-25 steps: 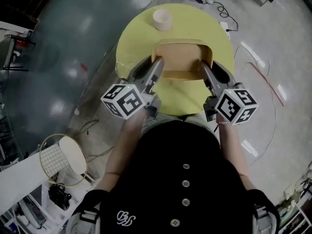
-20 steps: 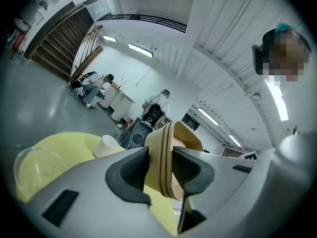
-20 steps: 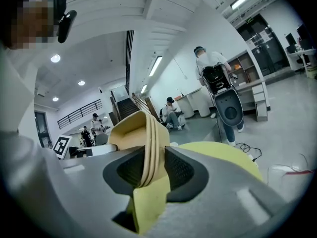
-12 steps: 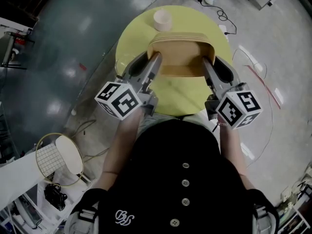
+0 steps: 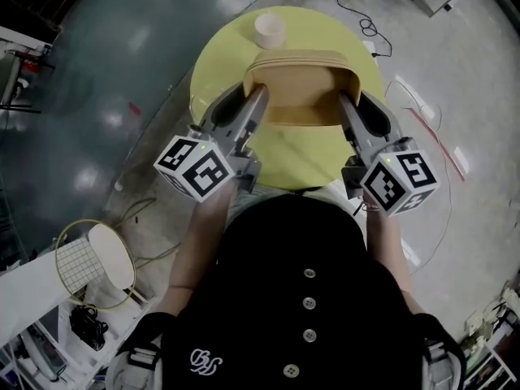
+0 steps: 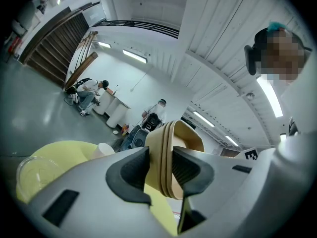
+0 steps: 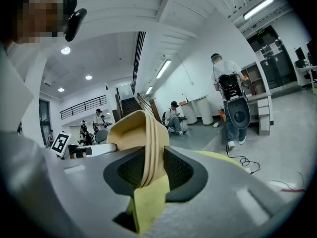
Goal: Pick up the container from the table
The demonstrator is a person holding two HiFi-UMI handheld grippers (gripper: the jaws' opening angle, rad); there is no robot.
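Observation:
A tan, rounded-square container (image 5: 302,88) hangs above the round yellow table (image 5: 296,151), held by both side walls. My left gripper (image 5: 261,97) is shut on its left wall, and the stacked rim (image 6: 165,155) is pinched between the dark pads (image 6: 130,171). My right gripper (image 5: 348,102) is shut on the right wall (image 7: 145,133). Its jaws have just been closing further, with that wall between the pads (image 7: 177,170). The container's underside is hidden.
A white paper cup (image 5: 270,31) stands at the table's far edge, just beyond the container. A clear bowl-like thing (image 6: 30,171) sits at the table's left rim. Cables (image 5: 370,24) trail on the floor behind, and a wire frame (image 5: 81,262) lies lower left. People stand far off.
Both grippers have risen with the container between them. It has come up off the table and now covers more of the tabletop toward the cup.

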